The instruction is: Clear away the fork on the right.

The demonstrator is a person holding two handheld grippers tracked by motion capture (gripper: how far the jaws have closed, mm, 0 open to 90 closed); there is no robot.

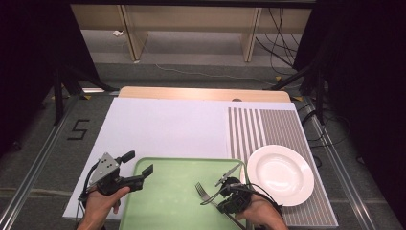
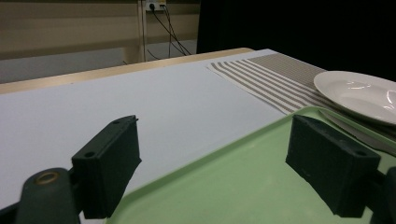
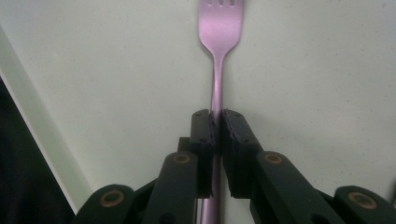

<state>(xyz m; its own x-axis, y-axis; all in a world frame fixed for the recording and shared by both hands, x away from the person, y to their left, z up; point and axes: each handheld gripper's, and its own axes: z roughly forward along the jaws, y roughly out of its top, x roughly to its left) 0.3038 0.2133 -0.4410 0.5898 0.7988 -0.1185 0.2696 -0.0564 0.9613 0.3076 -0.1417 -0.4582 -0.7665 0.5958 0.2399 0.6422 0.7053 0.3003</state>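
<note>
The right gripper [image 3: 217,135] has its jaws drawn close on the handle of a fork [image 3: 218,56], the pads flanking the stem with barely a gap; in the right gripper view the fork runs straight up the middle of the frame, tines at the top edge. Whether the pads press or have just slackened cannot be told with certainty, but the handle sits squarely between them. In the high view the fork [image 1: 203,192] lies low and right of centre, over the green tray [image 1: 163,201], tines pointing to the upper left.

Judgement: the fork is gripped or nearly so and remains at the tray; placing it at the setting is not yet done.

The left gripper [image 1: 143,173] stands wide, nothing between its jaws, at the tray's left rim in the lower left of the high view. In the left gripper view the tray [image 2: 224,182] fills the lower right.

A white plate [image 1: 280,175] rests on the striped placemat [image 1: 268,127] at the right. A knife [image 1: 230,172] lies at the tray's right edge, between fork and plate, and could obstruct a direct path across
</note>
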